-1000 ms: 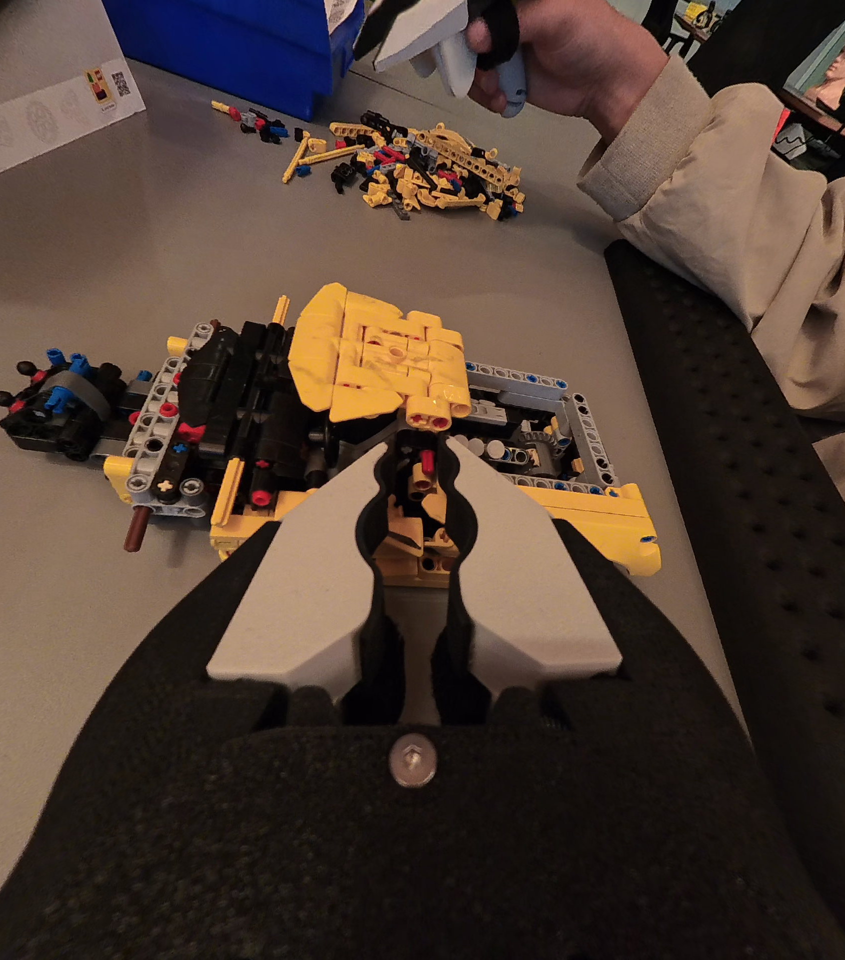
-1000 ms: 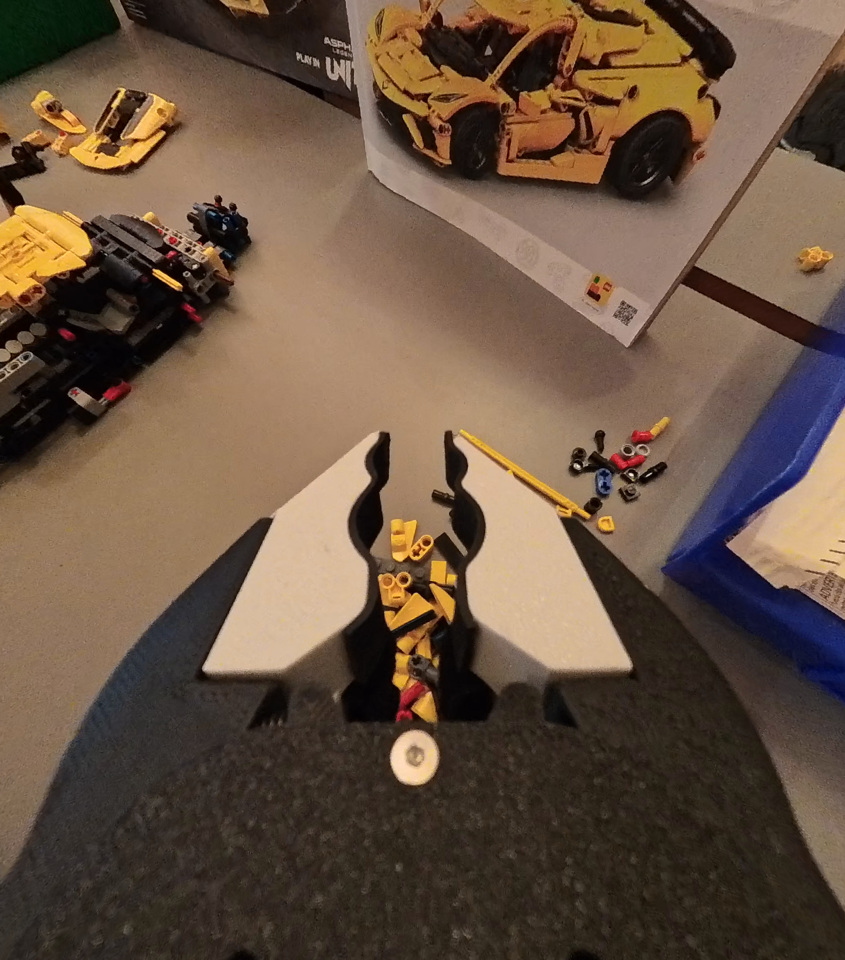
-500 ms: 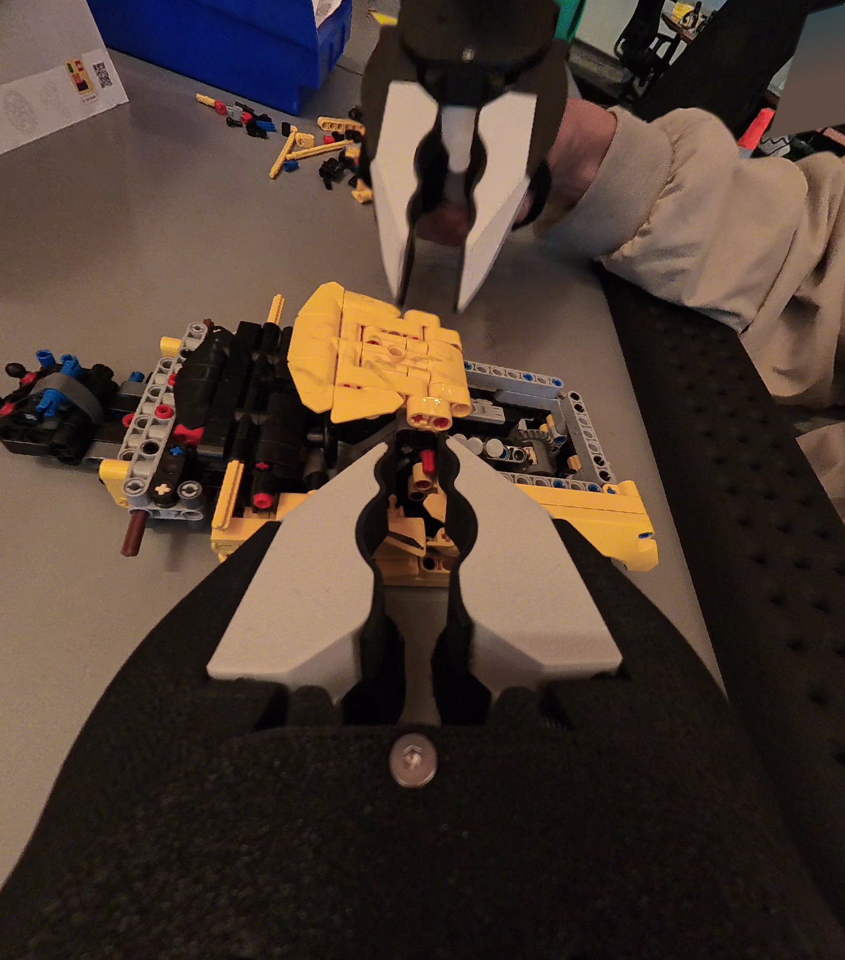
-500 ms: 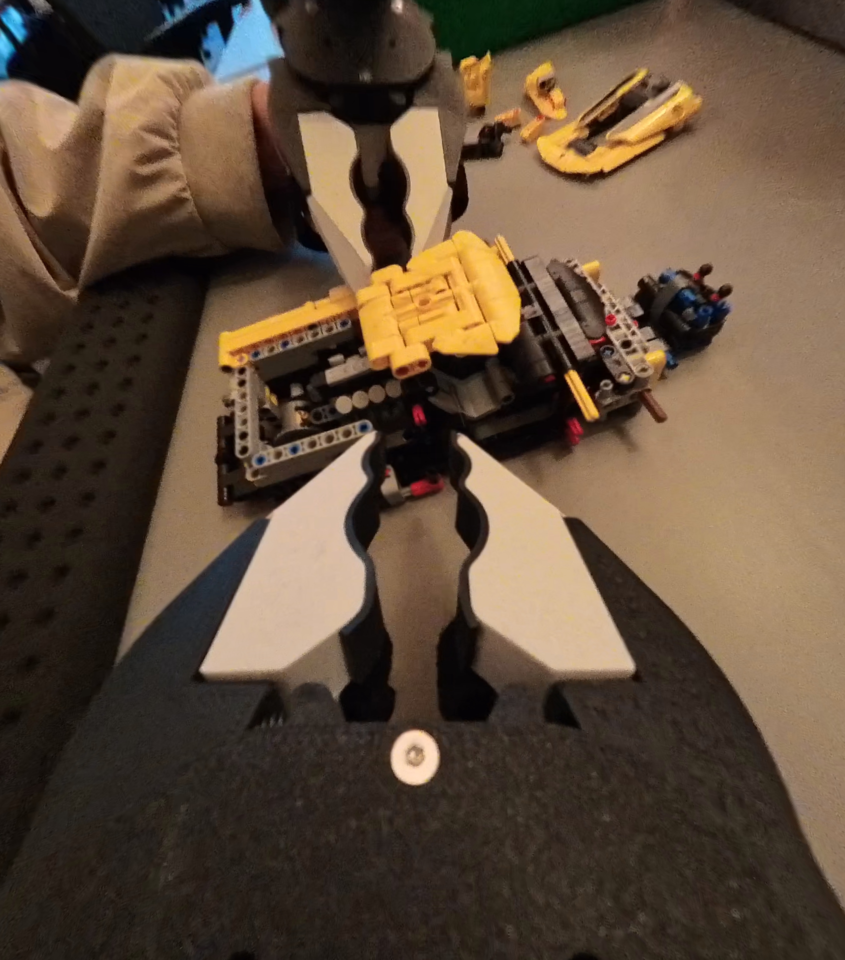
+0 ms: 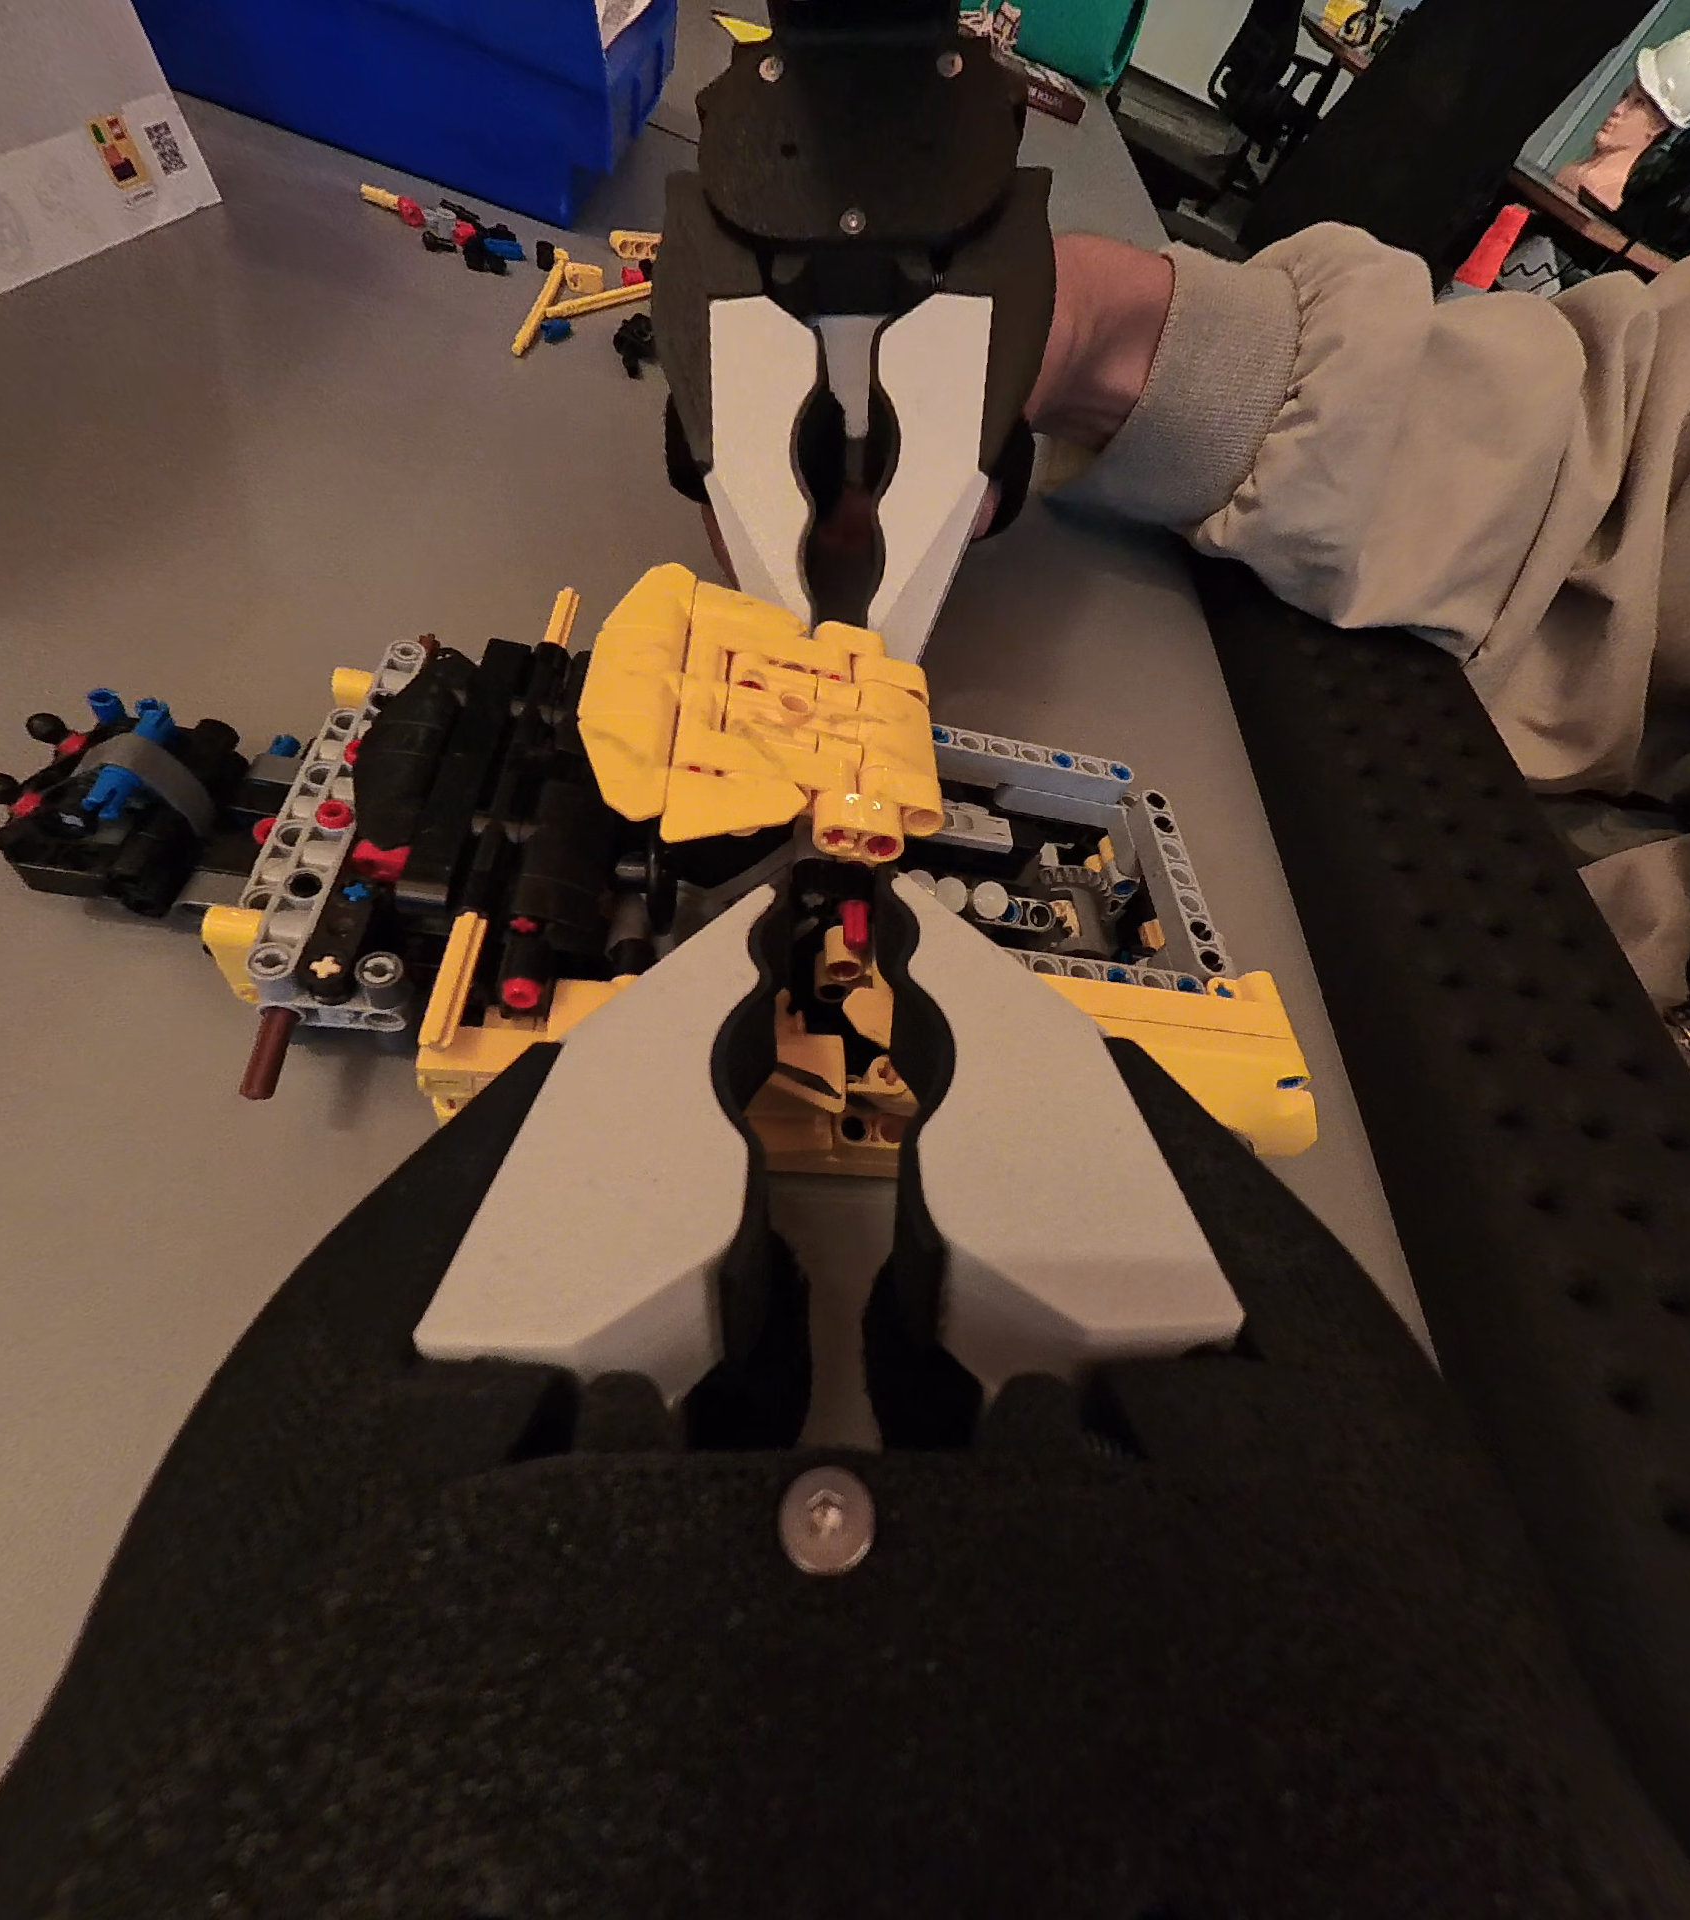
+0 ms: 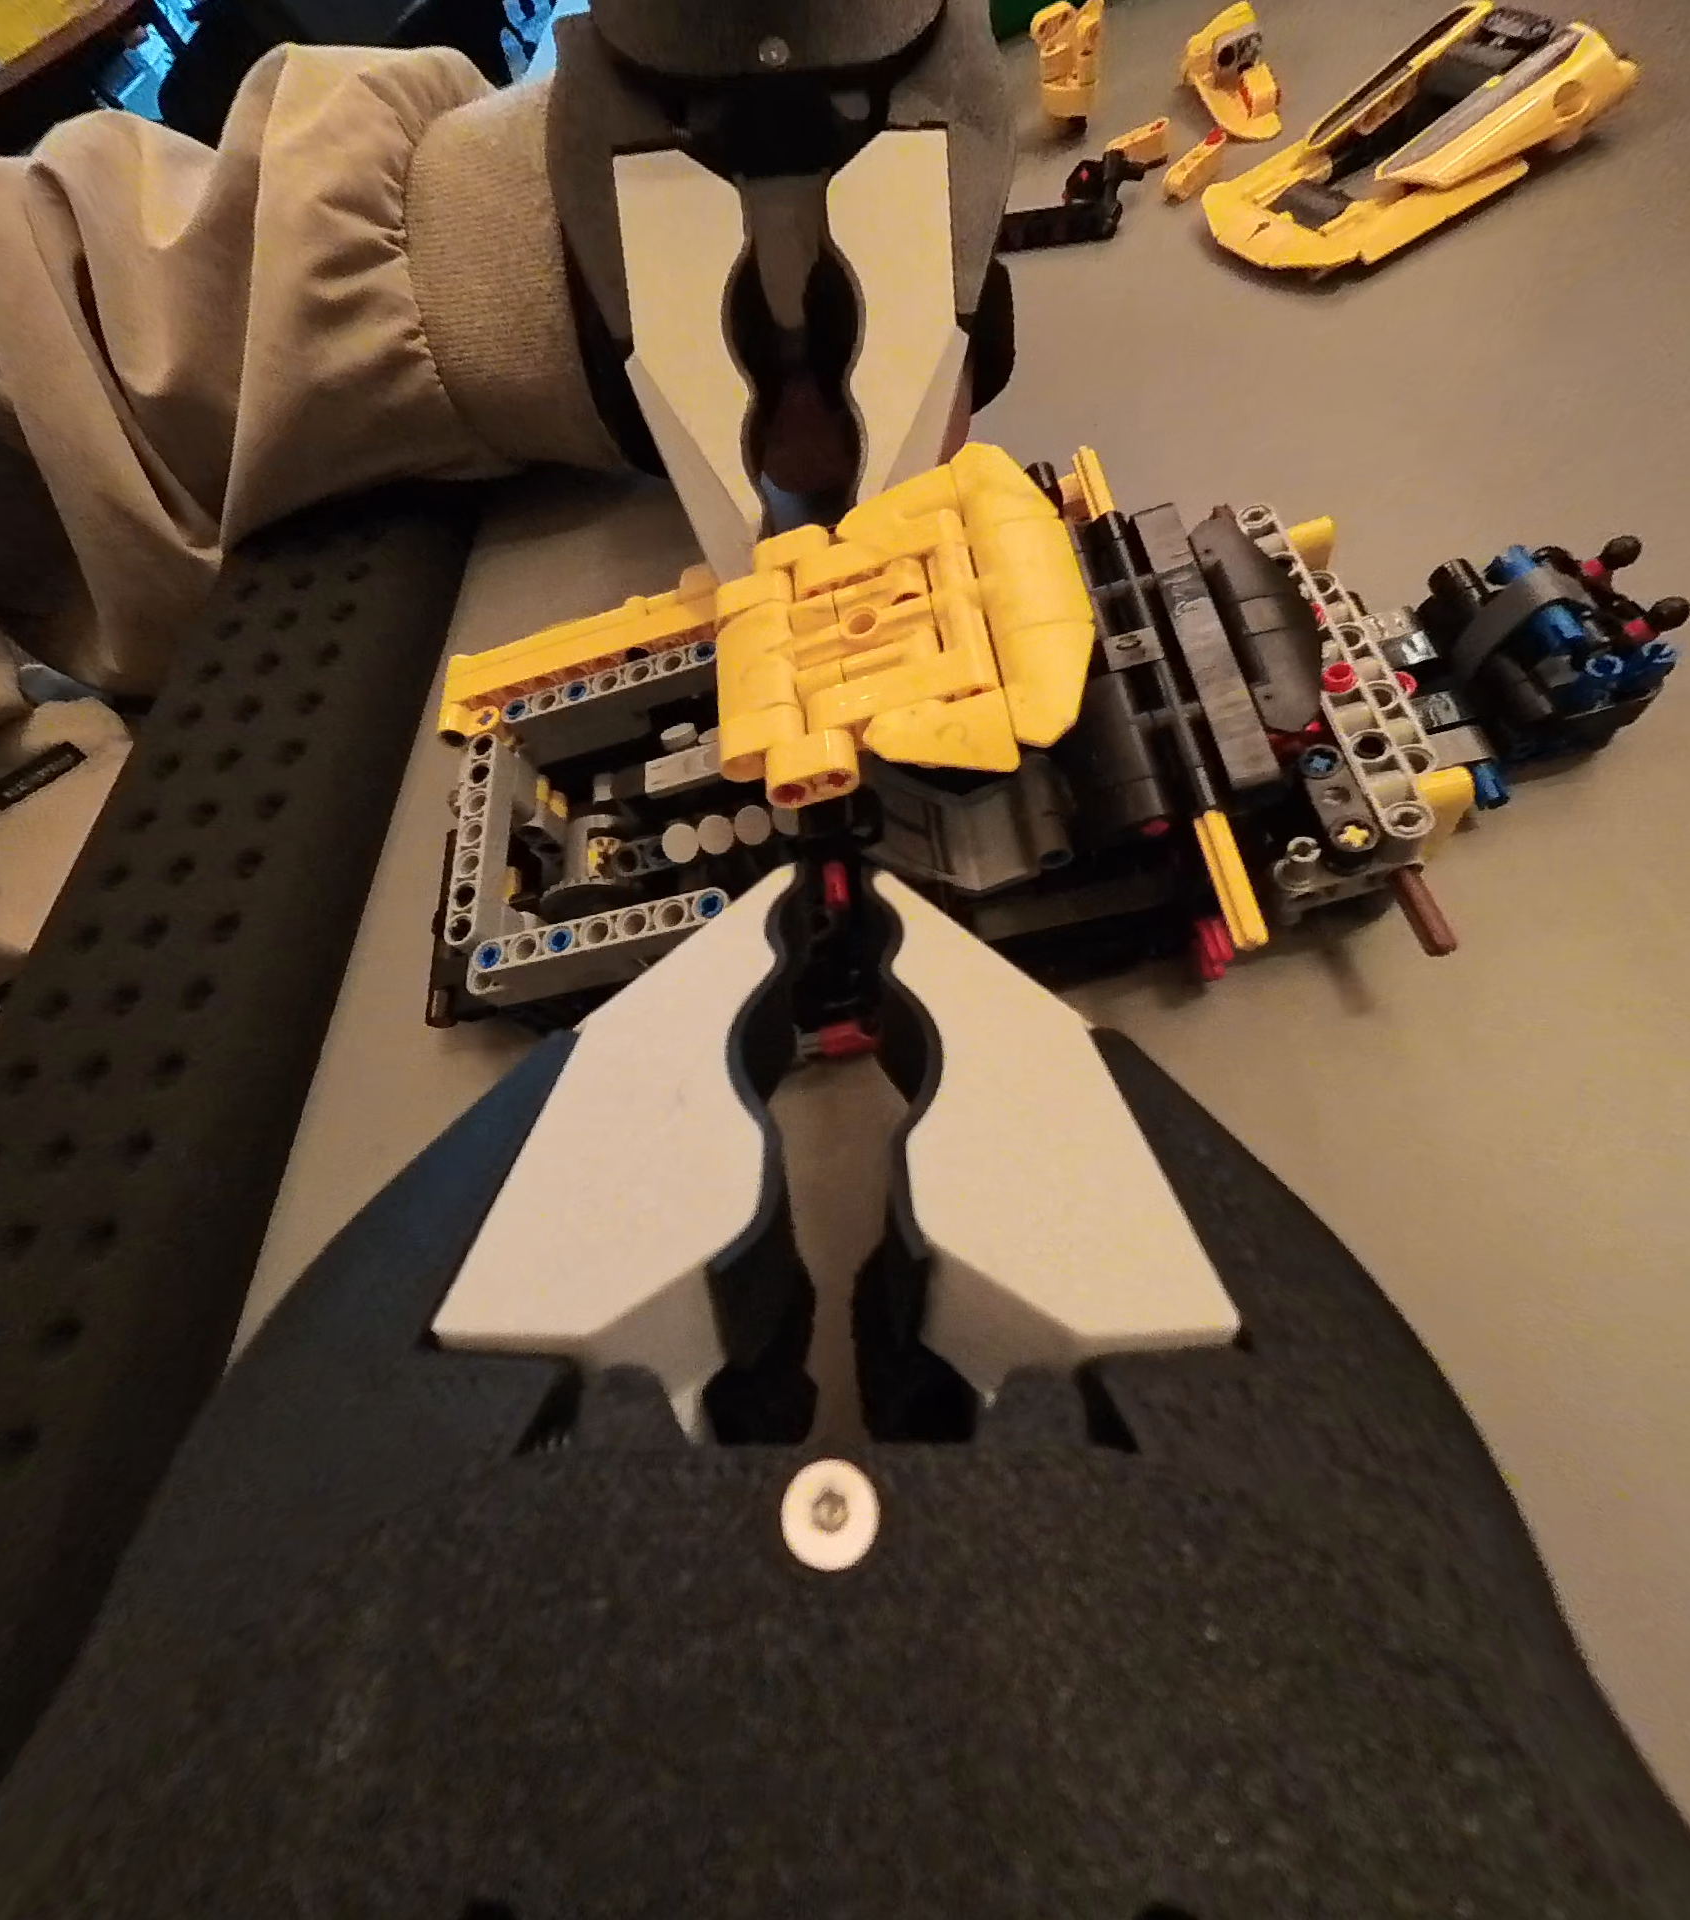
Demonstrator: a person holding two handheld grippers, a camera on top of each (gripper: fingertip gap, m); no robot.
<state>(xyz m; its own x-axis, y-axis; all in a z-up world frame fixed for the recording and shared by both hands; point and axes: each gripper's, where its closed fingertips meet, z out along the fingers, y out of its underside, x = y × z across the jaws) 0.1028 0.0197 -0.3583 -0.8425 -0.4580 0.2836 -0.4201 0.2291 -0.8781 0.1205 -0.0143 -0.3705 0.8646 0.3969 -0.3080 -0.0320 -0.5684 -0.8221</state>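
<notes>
A grey desk carries a half-built brick car chassis, black and grey with yellow side beams, lying near the desk's edge beside a black perforated mat. A yellow panel assembly sits on top of the chassis. The left gripper and the right gripper face each other across the chassis, each with its fingers a narrow gap apart at the panel's opposite edges (whether they touch it, I cannot tell). Loose small parts lie by a blue bin; yellow body pieces rest well apart. A beige sleeve reaches in.
</notes>
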